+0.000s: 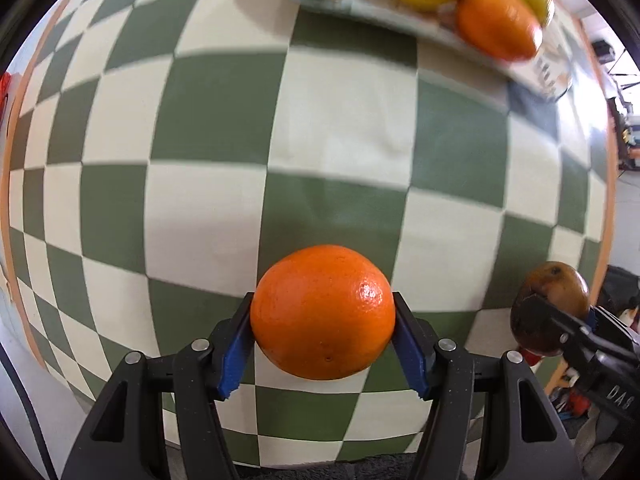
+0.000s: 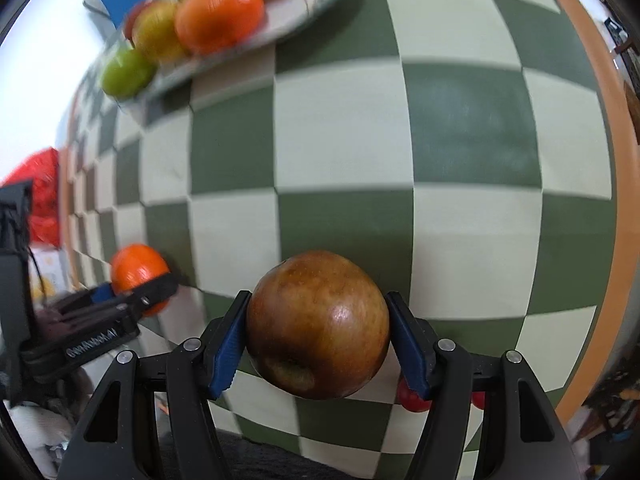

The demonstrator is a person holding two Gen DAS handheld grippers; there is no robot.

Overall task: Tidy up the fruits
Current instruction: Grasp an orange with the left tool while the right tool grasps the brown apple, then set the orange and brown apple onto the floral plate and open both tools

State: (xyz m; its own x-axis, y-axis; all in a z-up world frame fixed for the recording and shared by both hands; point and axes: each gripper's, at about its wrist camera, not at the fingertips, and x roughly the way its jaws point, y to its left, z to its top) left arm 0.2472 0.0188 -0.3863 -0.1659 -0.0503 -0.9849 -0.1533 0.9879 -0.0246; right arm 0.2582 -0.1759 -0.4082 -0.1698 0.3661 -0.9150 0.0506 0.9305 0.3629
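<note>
Fruit is held in both grippers above the green-and-cream checkered tablecloth [image 1: 340,120]. Left gripper [image 1: 323,344] clamps a round bright orange [image 1: 323,312] between its blue pads. Right gripper [image 2: 318,344] clamps a brownish-red apple [image 2: 318,326] in the same way. At the far side of the table stands a pale plate [image 2: 296,12] with green, yellow and orange fruits, blurred.

— Where's the orange [image 1: 322,312]?
— Pinched between blue fingers [image 1: 236,354], glossy, held above the checkered tabletop [image 1: 340,120].
— And the apple [image 2: 318,326]?
— Brownish red, mottled, stem dimple facing the camera, gripped likewise near the tabletop's orange-trimmed edge.
— The rest?
— On the plate [image 2: 288,12] at the far edge: another orange [image 2: 219,14], green and yellow fruits, blurred.
</note>
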